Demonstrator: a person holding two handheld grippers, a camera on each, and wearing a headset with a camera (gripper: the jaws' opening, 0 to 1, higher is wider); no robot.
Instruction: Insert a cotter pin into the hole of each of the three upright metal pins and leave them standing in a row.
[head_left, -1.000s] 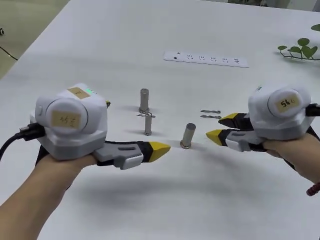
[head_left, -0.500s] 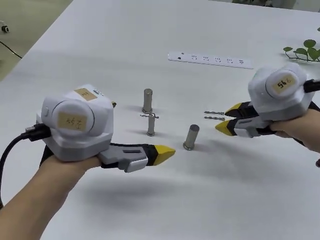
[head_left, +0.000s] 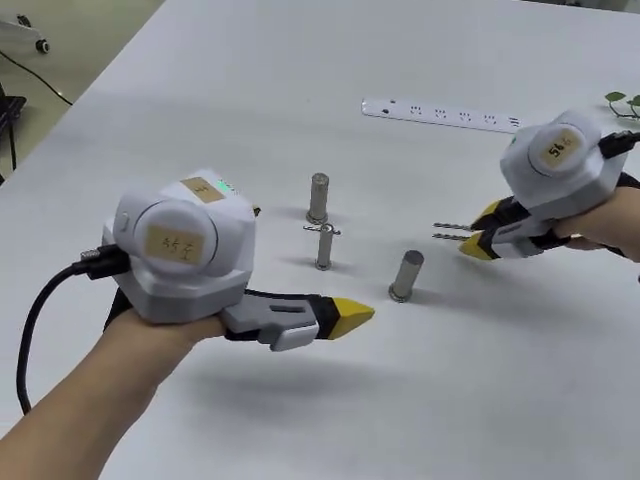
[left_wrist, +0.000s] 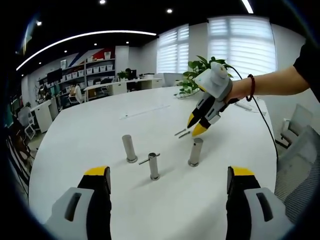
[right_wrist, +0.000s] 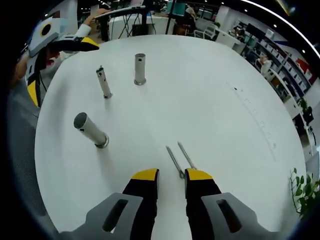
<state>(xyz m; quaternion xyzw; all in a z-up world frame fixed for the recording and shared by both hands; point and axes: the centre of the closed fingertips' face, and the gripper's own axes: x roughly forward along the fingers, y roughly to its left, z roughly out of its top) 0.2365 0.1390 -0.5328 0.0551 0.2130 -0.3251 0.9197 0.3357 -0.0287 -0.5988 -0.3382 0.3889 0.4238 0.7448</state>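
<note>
- While the left hand-held gripper (left_wrist: 170, 175) hovers with jaws wide apart before the pins, bare counter (head_left: 200, 100) lies open all round; its left edge is well apart.
- The middle pin (head_left: 323, 250) carries a cotter pin (head_left: 322, 230); the far pin (head_left: 318, 197) and nearest pin (head_left: 406, 275) stand bare.
- The right hand-held gripper (head_left: 480, 231), jaws slightly apart and clamping nothing, sits at two loose cotter pins (head_left: 450, 232); a power strip (head_left: 440, 113) lies well beyond.
- A second ago the right hand-held gripper was nearer the nearest pin; the pins stand unmoved.

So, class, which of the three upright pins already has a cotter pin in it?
The middle pin: a cotter pin crosses it near the top. The far pin and the near pin have none.
</note>
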